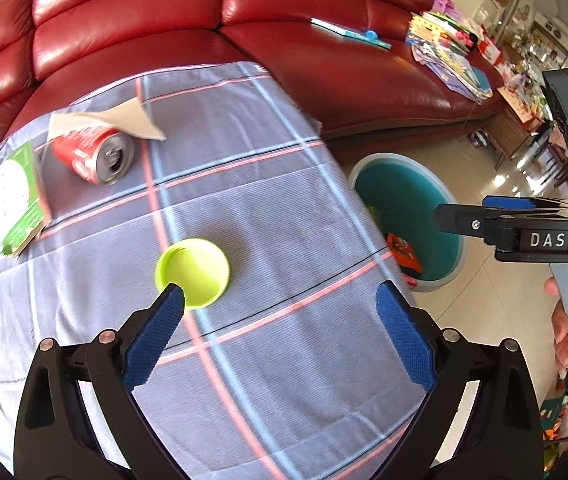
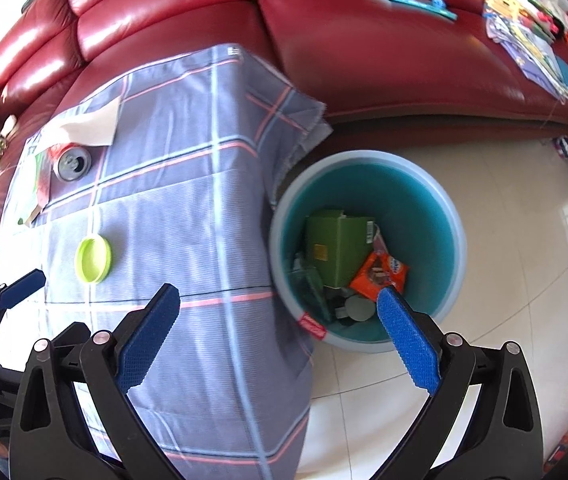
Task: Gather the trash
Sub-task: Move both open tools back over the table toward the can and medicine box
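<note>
Lime-green lid (image 1: pixel 192 272), round, smooth plastic with a raised rim, lying flat on the checked cloth (image 1: pixel 243 184) of the counter, just past the left pad of the left gripper (image 1: pixel 279 308). Jaws of that gripper wide apart, clamped on nothing; blue ribbed pads on black frames. Farther left on the cloth, a red drinks can (image 1: pixel 93 154) on its side, thin dented metal, silver top with open mouth facing near, partly under a beige sheet of paper (image 1: pixel 123 118); beside it a flat green-and-white carton (image 1: pixel 17 200) at the cloth's left edge. Cloth woven, grey-blue with pink, pale-blue and black lines, draped over the right edge. Red glossy leather sofa (image 1: pixel 163 16) behind, with books and papers piled on its far right seat. From the right wrist view, right gripper (image 2: pixel 277 304) held over the counter's right edge, jaws likewise wide apart and holding nothing. Only there, full look down into the round teal bin (image 2: pixel 450 216) on the tiled floor: a green box (image 2: pixel 336 252), an orange snack wrapper (image 2: pixel 380 274), darker scraps below. From the left wrist view, merely the bin's rim and a sliver of orange, but also the right gripper side-on, lettered "DAS", with fingers (image 1: pixel 562 320) of a hand wrapped round its handle.
</note>
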`<state>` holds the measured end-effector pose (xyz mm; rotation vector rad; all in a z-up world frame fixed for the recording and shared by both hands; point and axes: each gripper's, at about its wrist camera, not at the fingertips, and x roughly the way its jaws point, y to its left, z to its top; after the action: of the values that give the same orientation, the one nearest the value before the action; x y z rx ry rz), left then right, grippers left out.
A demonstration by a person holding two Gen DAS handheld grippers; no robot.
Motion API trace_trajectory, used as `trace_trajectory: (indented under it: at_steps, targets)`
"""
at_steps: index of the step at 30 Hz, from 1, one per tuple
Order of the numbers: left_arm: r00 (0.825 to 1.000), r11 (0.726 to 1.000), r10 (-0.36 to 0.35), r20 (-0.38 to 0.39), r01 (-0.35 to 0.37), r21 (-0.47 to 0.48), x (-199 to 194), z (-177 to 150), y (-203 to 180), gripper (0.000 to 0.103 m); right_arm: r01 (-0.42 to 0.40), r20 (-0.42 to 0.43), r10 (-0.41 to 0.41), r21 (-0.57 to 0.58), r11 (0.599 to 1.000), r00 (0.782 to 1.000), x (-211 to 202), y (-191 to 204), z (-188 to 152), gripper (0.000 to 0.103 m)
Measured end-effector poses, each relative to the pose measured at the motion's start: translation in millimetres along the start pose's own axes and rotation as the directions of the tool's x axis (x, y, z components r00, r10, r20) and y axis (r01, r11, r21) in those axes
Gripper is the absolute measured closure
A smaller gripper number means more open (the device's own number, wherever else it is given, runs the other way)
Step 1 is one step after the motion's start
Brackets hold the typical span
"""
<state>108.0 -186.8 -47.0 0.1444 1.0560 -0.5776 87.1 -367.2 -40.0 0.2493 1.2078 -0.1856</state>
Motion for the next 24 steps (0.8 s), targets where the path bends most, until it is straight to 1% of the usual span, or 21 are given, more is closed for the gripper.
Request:
trace_trajectory:
  at_steps: [4,11,18,24]
  targets:
    - [1.000,0.999,0.015,0.008,-0.015,-0.034,-7,-9,24,0.011,-0.001,-0.004,0.001,-0.028,1.000,1.000,-1,20,1,0.004]
    - [0.998,0.991,0.048,0.028,-0.044,-0.127,-21,-22,77,0.011,-0.011,-0.018,0.009,-0.094,0.996,1.000,6,65,7,0.004]
    - [0.994,0.974,0.100,0.033,-0.091,-0.207,-32,-30,130,0.011,-0.031,-0.034,0.025,-0.163,0.986,0.999,16,116,19,0.004]
    - [0.991,0.958,0.130,0.036,-0.116,-0.261,-38,-28,167,0.011,-0.051,-0.045,0.042,-0.214,0.976,0.998,25,155,39,0.004]
